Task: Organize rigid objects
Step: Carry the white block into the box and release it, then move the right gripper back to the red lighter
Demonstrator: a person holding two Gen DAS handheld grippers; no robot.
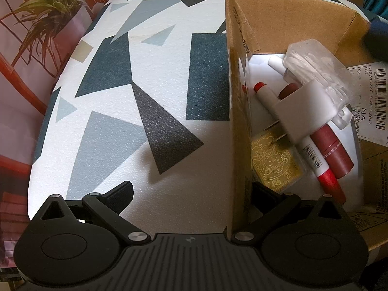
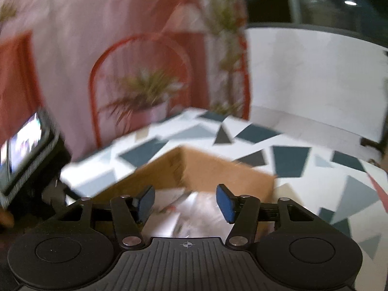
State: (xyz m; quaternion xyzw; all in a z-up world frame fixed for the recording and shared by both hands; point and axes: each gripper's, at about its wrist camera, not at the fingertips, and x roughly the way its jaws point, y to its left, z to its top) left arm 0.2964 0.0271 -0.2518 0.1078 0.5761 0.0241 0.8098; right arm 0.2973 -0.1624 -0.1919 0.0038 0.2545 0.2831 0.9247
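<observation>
An open cardboard box (image 1: 278,19) stands on the patterned table (image 1: 150,77). Inside lie a red-capped white marker (image 1: 308,145), a dark red tube (image 1: 333,150), a white block (image 1: 303,114), a clear plastic case (image 1: 315,65) and a gold-printed pack (image 1: 274,162). My left gripper (image 1: 191,188) is open and straddles the box's left wall, with one finger inside the box and one outside. In the blurred right wrist view, my right gripper (image 2: 185,202) hovers open above the box (image 2: 218,167), with nothing between its blue pads (image 2: 225,205). The clear case (image 2: 201,208) shows below them.
A shipping label (image 1: 371,97) sits on the box's right flap. A potted plant (image 1: 48,7) and a pink backdrop with a red arch (image 2: 135,48) stand behind the table. A dark device with a lit screen (image 2: 24,145) is at the left of the right wrist view.
</observation>
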